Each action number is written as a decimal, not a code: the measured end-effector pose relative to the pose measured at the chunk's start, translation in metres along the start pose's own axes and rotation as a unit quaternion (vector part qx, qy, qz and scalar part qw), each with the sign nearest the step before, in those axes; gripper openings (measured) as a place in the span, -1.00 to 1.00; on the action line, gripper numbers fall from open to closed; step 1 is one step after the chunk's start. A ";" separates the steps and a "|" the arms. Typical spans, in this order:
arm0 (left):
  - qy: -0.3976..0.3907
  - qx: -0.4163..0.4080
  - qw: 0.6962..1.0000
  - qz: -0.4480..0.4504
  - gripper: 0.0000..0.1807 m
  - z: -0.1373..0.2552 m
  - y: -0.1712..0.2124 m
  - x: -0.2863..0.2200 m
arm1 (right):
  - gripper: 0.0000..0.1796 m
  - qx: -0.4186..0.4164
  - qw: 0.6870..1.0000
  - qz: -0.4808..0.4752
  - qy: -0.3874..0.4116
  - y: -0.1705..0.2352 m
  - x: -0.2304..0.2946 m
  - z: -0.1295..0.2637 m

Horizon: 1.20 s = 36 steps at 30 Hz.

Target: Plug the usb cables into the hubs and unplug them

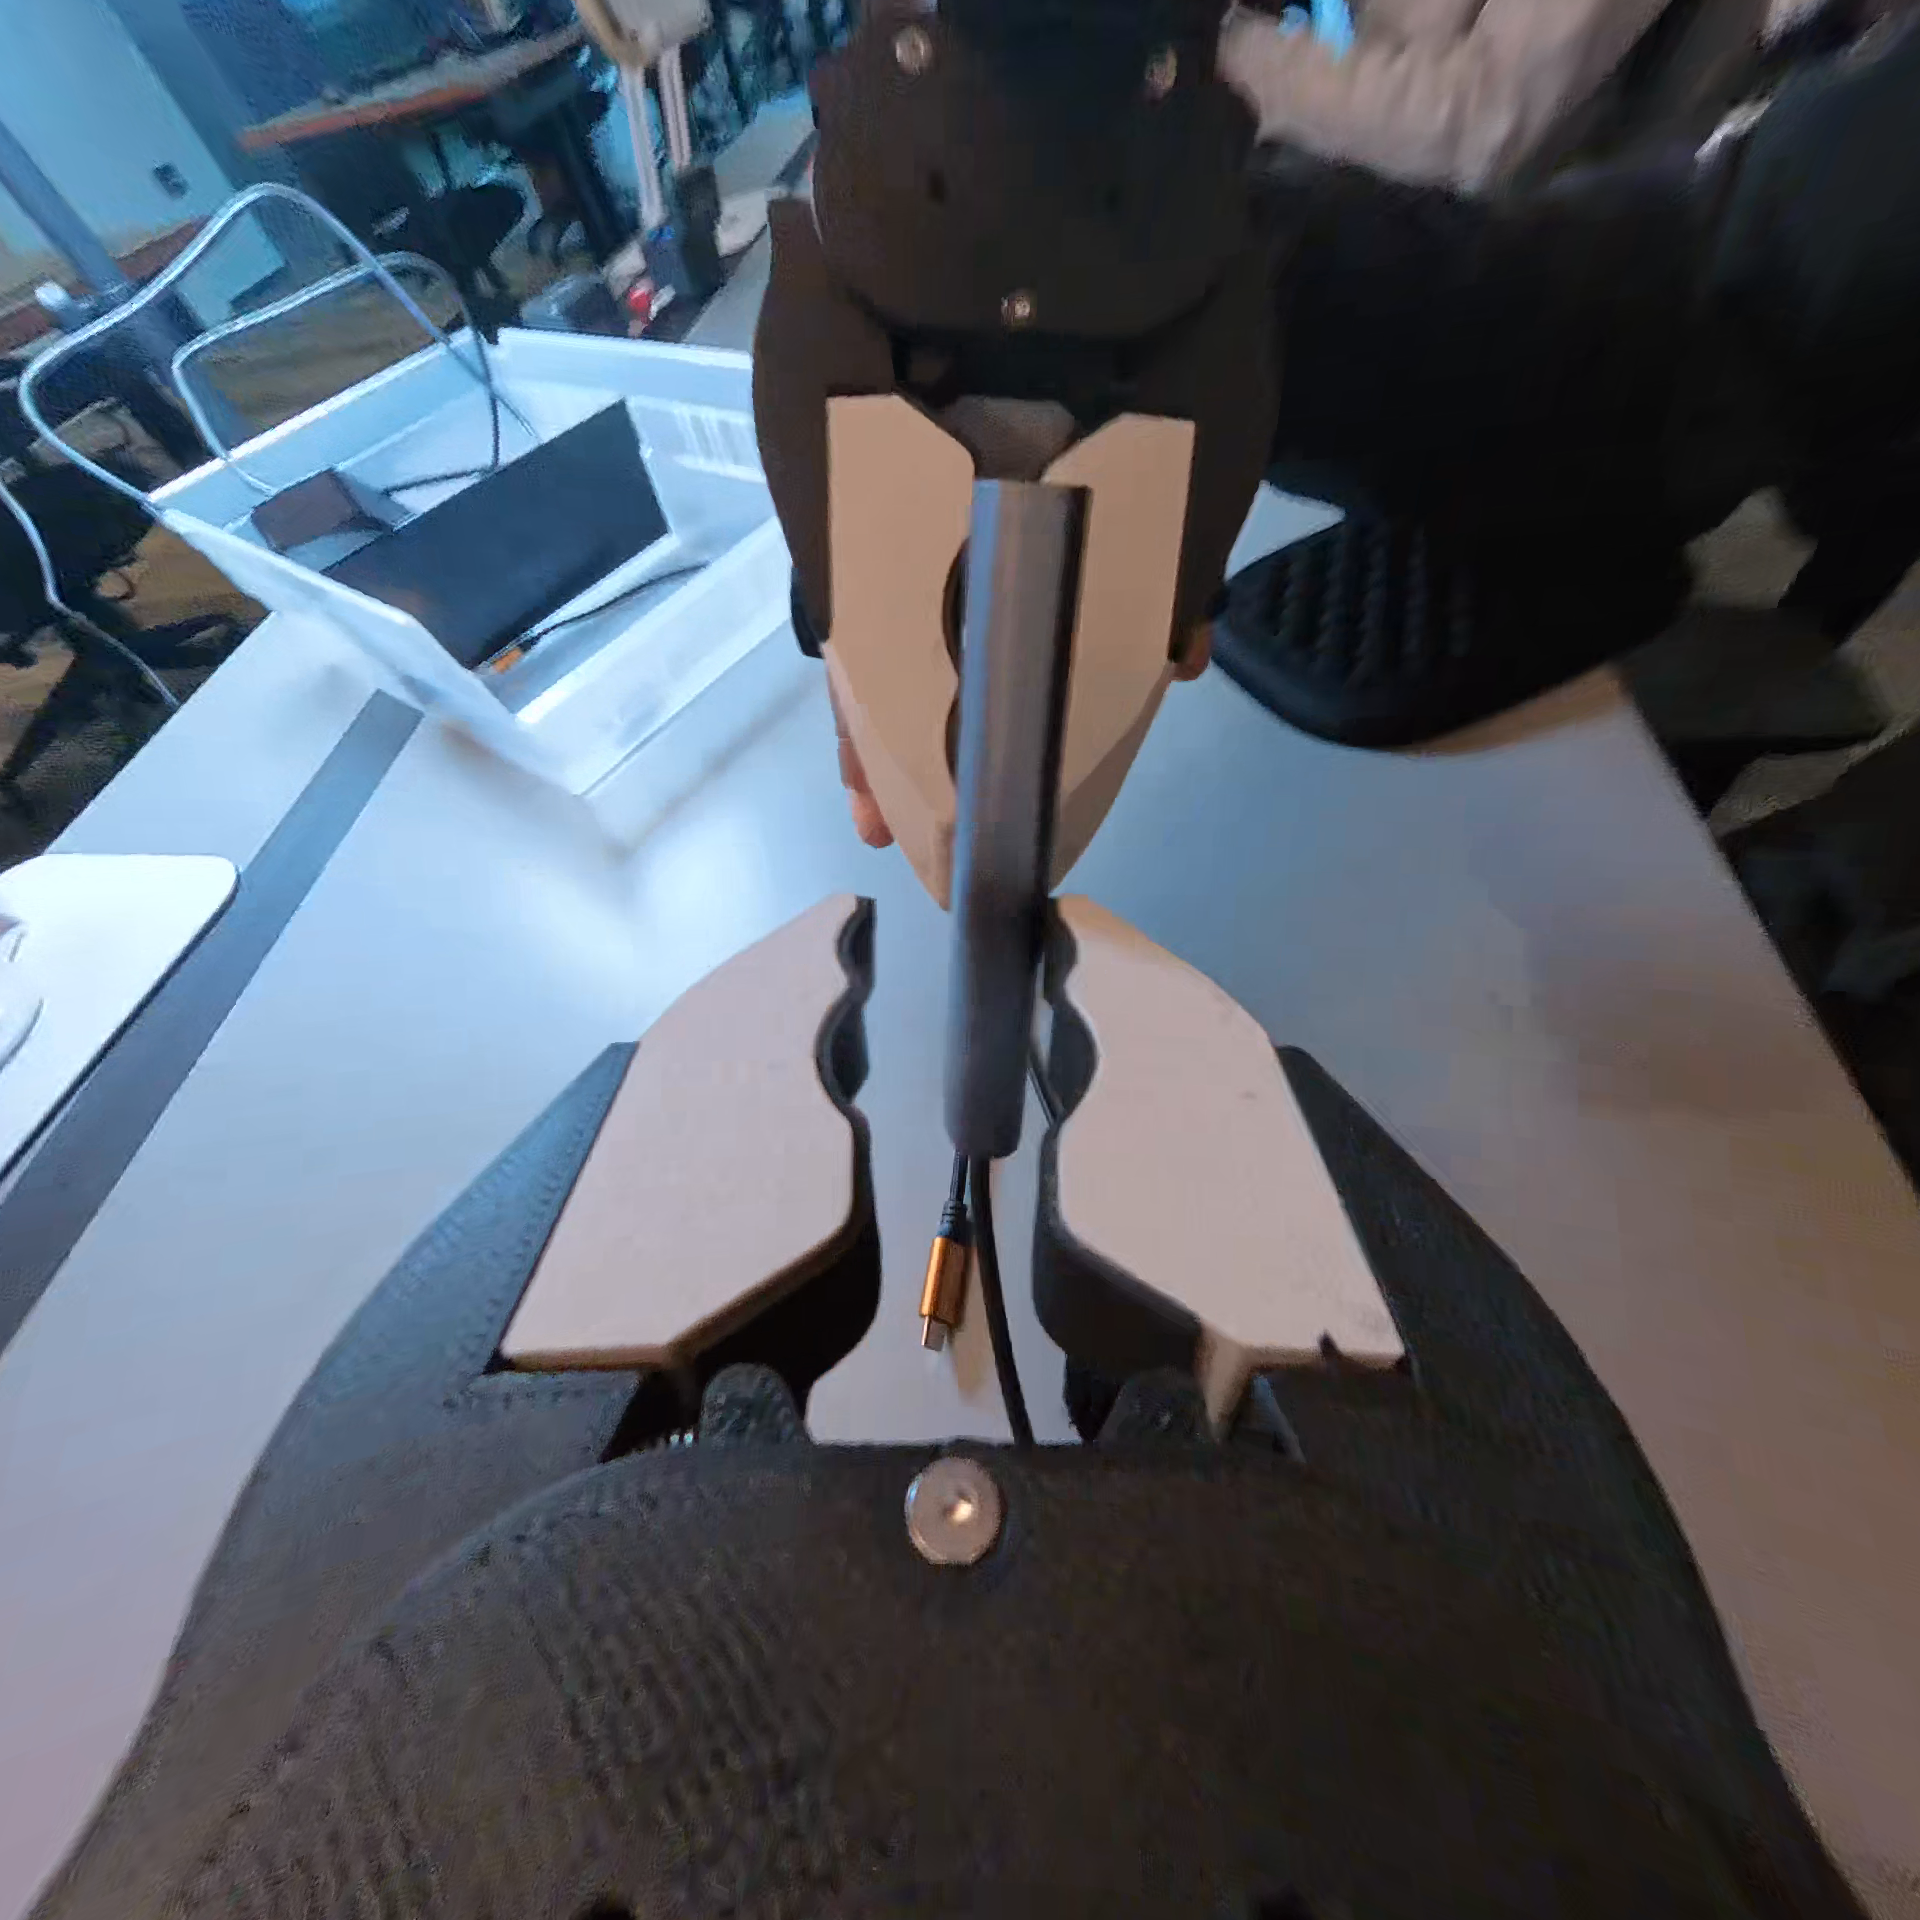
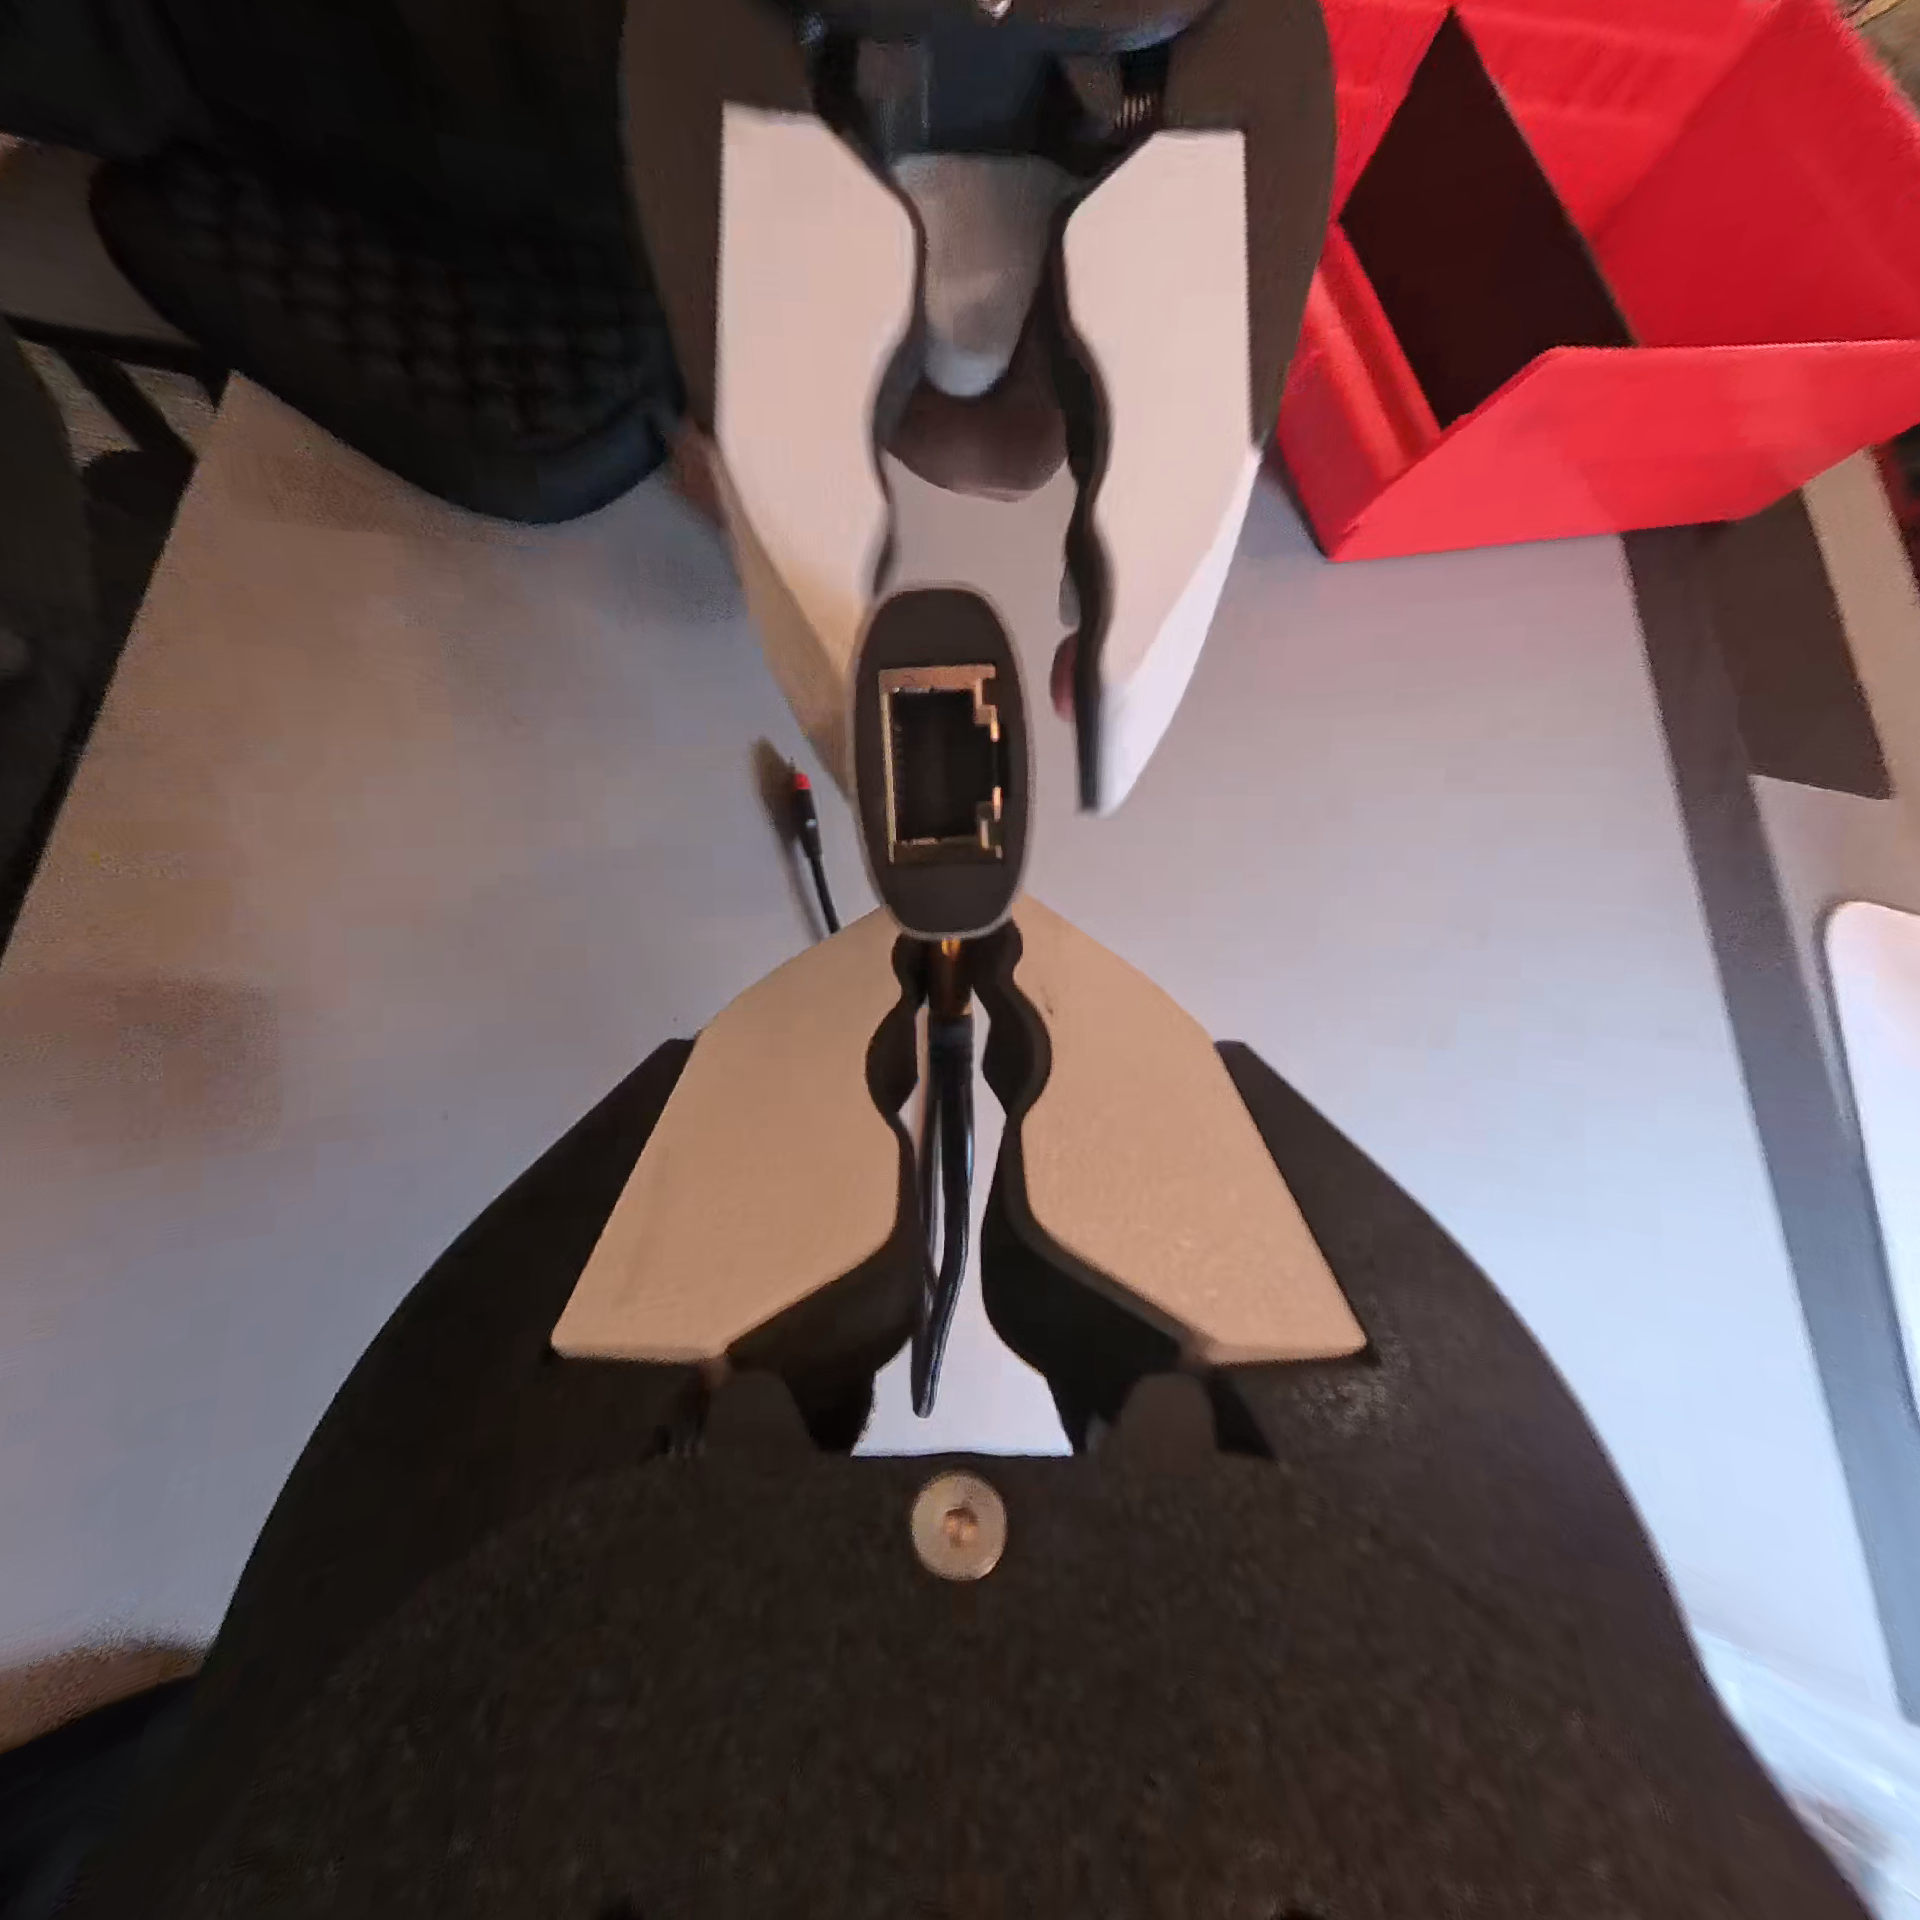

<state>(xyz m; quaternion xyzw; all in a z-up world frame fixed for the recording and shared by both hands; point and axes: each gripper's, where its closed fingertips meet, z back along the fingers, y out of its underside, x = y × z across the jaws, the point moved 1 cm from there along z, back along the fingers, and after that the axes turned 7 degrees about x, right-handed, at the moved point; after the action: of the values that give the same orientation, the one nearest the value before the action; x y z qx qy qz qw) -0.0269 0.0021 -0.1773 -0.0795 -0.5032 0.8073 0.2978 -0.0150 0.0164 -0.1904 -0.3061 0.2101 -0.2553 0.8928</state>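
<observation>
From the left wrist view, the left gripper [image 1: 956, 914] stands apart, its fingers flanking the near end of the hub [image 1: 1013, 831] without pinching it; a black cable with a copper USB-C plug [image 1: 943, 1283] dangles below, over the white table [image 1: 1455, 1039]; the hub is a slim grey bar, its far end clamped in the right gripper [image 1: 1003, 894]; beyond sits a clear plastic bin [image 1: 457, 665].
</observation>
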 end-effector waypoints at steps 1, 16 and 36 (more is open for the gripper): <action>0.003 0.015 1.000 -0.006 -0.82 -0.003 0.003 -0.003 | -0.92 0.004 1.000 -0.003 0.001 0.001 -0.002 -0.003; 0.053 -0.037 0.948 0.311 -0.82 -0.006 0.016 0.035 | -0.78 0.058 0.954 0.119 0.270 0.002 -0.047 0.003; 0.047 -0.071 0.923 0.376 -0.82 0.000 0.016 0.049 | -0.83 0.078 0.921 0.182 0.334 0.001 -0.056 -0.001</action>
<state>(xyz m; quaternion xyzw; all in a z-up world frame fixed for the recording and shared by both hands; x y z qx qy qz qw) -0.0732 0.0243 -0.1828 -0.3219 -0.4780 0.8172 -0.0104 -0.0587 0.0492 -0.1801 -0.0887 0.5277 -0.1913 0.8229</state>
